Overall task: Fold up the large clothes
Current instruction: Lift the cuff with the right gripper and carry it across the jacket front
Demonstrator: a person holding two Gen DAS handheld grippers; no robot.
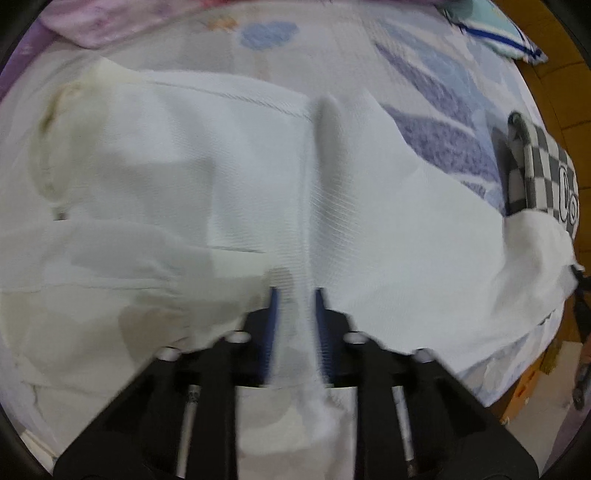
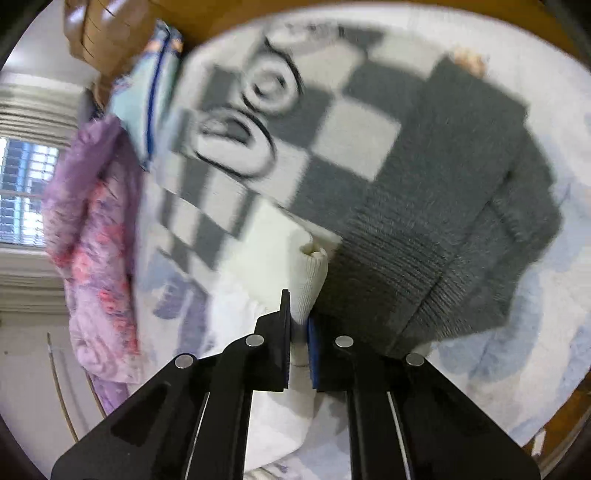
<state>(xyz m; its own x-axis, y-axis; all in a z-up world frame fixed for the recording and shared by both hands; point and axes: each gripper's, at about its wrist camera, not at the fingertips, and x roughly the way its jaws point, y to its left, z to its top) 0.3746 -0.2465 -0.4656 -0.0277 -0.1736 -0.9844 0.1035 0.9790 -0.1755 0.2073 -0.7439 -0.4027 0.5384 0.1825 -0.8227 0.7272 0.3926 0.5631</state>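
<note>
Both grippers pinch the white garment (image 1: 229,173) spread on the bed (image 1: 436,74). The left gripper (image 1: 297,295) has its jaws clamped on a raised fold; the right gripper (image 2: 299,314) grips a ribbed cuff (image 2: 314,273). A checked sweater (image 2: 424,177) lies just beyond, with a purple quilt (image 2: 96,251) and a window (image 2: 22,192) at left.

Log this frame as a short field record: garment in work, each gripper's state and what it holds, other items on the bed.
garment: white garment, spread on the patterned bedsheet
left gripper: shut on a raised fold of the white garment
right gripper: shut on the white ribbed cuff
nearby: grey checkered sweater, beside the white garment
also on the bed: pink floral quilt, light blue pillow
</note>
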